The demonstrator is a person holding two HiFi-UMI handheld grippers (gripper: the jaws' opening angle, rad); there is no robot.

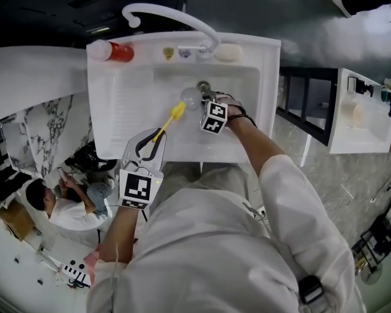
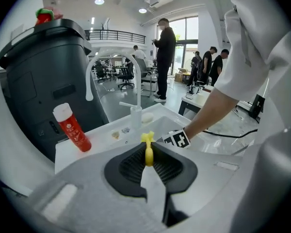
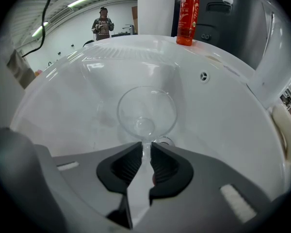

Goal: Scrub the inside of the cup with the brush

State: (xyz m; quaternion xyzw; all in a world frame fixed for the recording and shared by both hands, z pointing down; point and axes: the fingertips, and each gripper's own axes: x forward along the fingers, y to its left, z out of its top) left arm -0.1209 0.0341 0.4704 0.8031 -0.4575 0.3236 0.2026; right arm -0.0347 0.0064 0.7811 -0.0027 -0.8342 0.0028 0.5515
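You are pinching the yellow brush (image 1: 173, 117) by its handle in your left gripper (image 1: 154, 143), its head hanging just beside the cup (image 1: 191, 97), while your right gripper (image 1: 204, 106) is clamping that clear cup's stem inside the sink (image 1: 260, 64), near the drain (image 1: 203, 85) by the back edge.

Left grey two-jaw gripper (image 2: 149, 148) slants down, jaws clamped on the yellow plastic brush (image 2: 147, 138). Right grey two-jaw gripper (image 3: 145, 151) points steeply down, arm outstretched, pinching the clear stemmed glass cup (image 3: 146, 113).
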